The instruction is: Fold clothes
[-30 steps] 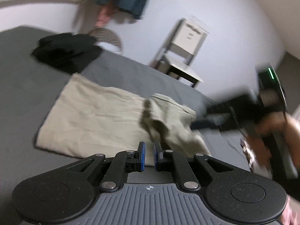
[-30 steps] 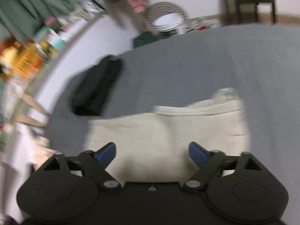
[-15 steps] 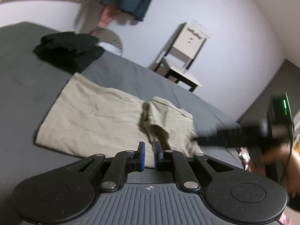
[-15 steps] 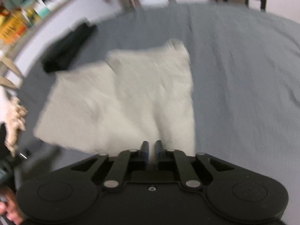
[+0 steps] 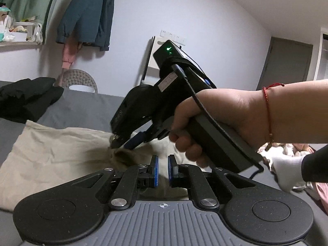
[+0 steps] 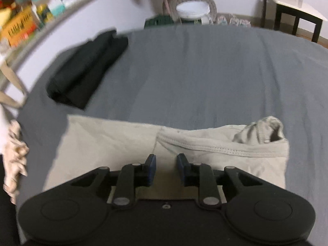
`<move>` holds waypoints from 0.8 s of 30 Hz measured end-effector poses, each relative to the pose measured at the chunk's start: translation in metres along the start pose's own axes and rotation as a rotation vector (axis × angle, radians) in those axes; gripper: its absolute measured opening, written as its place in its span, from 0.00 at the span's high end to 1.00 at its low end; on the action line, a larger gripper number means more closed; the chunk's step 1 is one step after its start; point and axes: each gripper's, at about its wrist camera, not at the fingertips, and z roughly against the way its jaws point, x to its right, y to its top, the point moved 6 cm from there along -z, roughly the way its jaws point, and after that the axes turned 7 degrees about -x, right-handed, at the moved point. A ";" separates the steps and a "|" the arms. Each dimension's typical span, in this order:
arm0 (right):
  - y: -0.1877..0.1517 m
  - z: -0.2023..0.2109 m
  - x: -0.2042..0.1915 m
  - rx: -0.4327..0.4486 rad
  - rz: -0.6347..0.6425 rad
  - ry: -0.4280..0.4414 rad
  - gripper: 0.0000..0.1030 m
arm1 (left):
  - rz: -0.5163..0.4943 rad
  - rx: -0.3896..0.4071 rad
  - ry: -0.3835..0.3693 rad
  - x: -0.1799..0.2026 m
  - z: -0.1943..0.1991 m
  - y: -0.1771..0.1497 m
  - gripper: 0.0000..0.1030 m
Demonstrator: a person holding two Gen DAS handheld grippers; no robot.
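A beige garment [image 5: 51,160] lies spread on the grey bed [image 6: 194,71], its folded part with a stitched hem [image 6: 215,147] toward the right. A hand [image 5: 221,112] holds my right gripper [image 5: 121,145] tilted down onto it. The cloth puckers up at its tips. In the right wrist view the right gripper [image 6: 165,164] has beige cloth between its pads, and its jaws are opening slightly. My left gripper [image 5: 162,171] hovers low over the garment's near edge, shut, with nothing held.
A folded black garment [image 6: 86,71] lies at the bed's far left. Beyond the bed stand a wicker basket with a white bucket [image 6: 192,10], a chair [image 6: 291,2] and a cluttered shelf [image 6: 30,22]. Loose clothes [image 5: 287,153] are piled at the right.
My right gripper closed from wide open and swung down onto the beige garment, now filling the left wrist view. My left gripper rolled and shifted, staying shut.
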 end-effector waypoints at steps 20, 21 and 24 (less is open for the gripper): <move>-0.051 0.018 -0.010 -0.118 0.062 0.079 0.77 | 0.021 -0.209 0.021 0.000 -0.026 -0.040 0.93; -0.053 0.017 -0.010 -0.117 0.059 0.080 0.77 | 0.026 -0.209 0.020 -0.001 -0.027 -0.040 0.93; -0.050 0.012 -0.009 -0.105 0.014 0.089 0.77 | 0.032 -0.209 0.020 -0.004 -0.029 -0.040 0.93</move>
